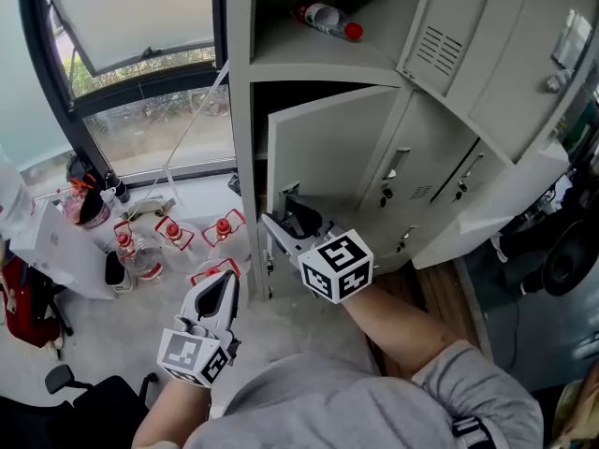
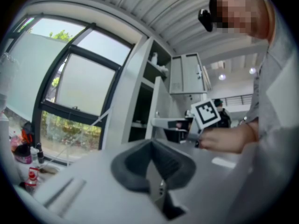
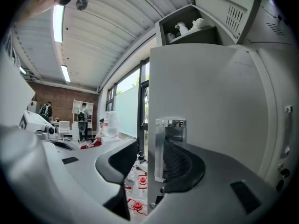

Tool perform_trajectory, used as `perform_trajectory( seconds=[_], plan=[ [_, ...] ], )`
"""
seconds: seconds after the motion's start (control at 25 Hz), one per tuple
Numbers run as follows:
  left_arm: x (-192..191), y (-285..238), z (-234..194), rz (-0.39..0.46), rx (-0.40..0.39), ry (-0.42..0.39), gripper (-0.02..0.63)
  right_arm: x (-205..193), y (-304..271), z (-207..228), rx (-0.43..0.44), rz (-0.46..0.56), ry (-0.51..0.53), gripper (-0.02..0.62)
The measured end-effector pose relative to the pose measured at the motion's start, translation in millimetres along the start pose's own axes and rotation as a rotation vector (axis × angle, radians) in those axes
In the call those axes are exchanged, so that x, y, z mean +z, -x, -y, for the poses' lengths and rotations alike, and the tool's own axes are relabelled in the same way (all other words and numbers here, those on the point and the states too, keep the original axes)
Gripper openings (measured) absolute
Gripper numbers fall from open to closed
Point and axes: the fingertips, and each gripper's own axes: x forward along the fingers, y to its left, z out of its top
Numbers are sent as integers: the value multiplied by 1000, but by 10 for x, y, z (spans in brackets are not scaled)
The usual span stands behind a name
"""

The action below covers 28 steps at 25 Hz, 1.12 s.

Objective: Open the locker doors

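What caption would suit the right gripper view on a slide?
Right gripper, jaws apart, straddles the edge of a locker door at its handle.

L gripper [image 1: 226, 283] closed, R gripper [image 1: 285, 219] spread

no legible text, no readable labels

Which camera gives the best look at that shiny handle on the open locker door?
The right gripper view: the handle stands close up between the right tool's parted jaws. In the head view that tool covers it; the left gripper view cannot resolve it.
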Motion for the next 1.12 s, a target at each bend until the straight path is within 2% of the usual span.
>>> perform_trajectory(
  seconds=[0.28, 0.52, 0.84, 1.12],
  plan=[
    [-104, -188, 890, 30, 32, -17, 5, -80, 867, -51, 200, 53, 5, 150],
    [-306, -412, 1739, 47, 80, -10, 5, -269, 1677, 299, 307, 62, 16, 146],
    [-355, -544, 2552, 57, 161, -40, 5, -385, 2447, 1168, 276, 54, 46, 135],
    [-336, -669, 2932, 51, 189, -54, 5, -430, 2685, 1647, 217, 55, 28, 134]
  ],
)
